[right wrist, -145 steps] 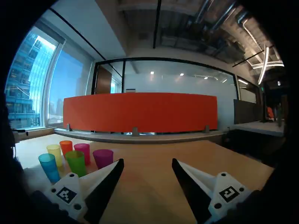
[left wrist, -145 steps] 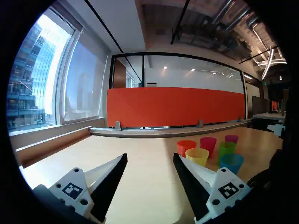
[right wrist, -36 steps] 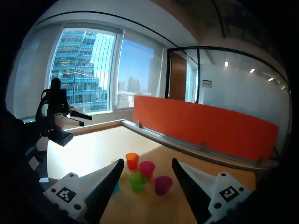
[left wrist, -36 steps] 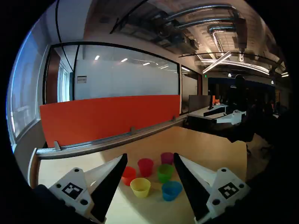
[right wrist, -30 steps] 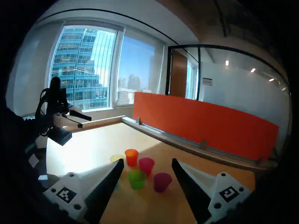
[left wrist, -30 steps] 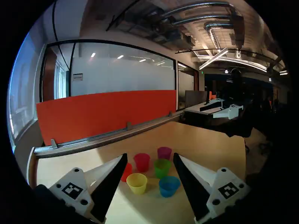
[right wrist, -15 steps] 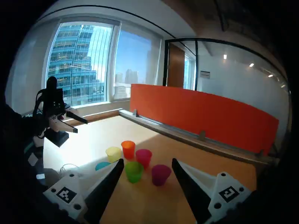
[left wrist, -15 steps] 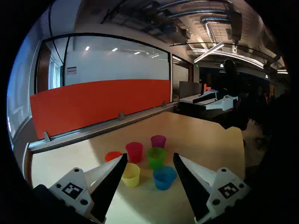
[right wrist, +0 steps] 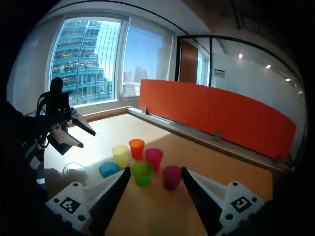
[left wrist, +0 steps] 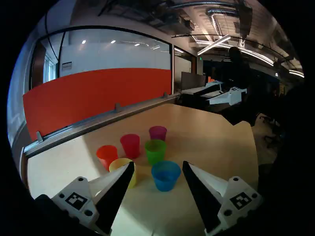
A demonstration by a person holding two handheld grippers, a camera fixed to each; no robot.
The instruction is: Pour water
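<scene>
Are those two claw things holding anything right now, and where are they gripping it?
Nothing is held. The left gripper and the right gripper are both open and empty, short of the cups.

The cups (left wrist: 155, 151) just in front of my left tongs (left wrist: 158, 163) look like smooth coloured plastic, a bit see-through. The table (left wrist: 212, 133) under them is pale wood, smooth and a little shiny. My fingers (left wrist: 104, 181) are white plastic, black and matt inside.
</scene>
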